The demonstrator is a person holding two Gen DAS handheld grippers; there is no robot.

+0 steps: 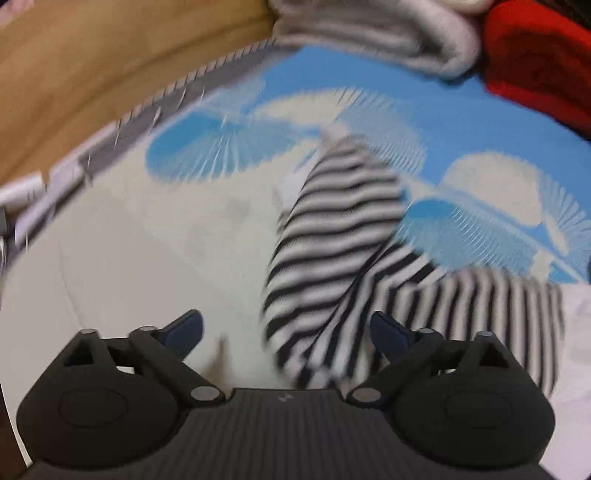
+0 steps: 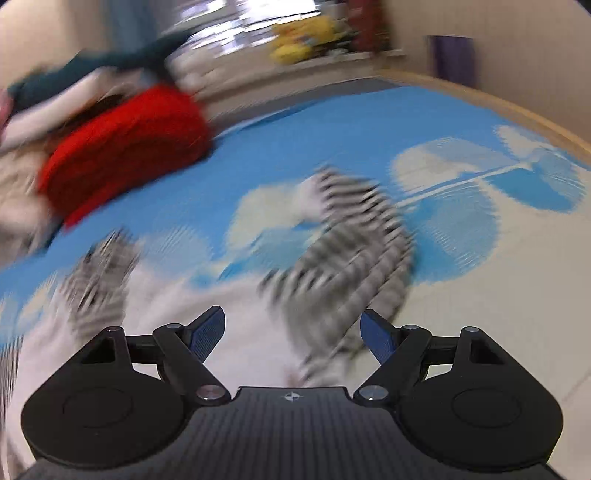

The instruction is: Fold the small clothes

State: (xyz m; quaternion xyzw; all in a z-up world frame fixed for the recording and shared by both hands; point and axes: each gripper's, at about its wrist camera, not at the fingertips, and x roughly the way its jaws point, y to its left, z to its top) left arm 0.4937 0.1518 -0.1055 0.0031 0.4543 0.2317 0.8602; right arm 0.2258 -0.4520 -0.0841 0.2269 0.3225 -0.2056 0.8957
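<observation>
Left wrist view shows the left gripper point(image 1: 286, 332) with fingers spread wide and empty above a black-and-white striped garment point(image 1: 340, 236) lying on a blue and cream patterned mat point(image 1: 461, 122); a red garment point(image 1: 539, 59) lies at the far right, a grey one point(image 1: 369, 40) beside it; right wrist view, blurred, shows the right gripper point(image 2: 291, 332) likewise open and empty over the striped garment point(image 2: 354, 251).

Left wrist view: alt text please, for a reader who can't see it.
A black-and-white striped garment lies crumpled on a blue-and-cream patterned mat, with the open left gripper just above its near end. A red garment and grey cloth sit beyond; image blurred.
</observation>
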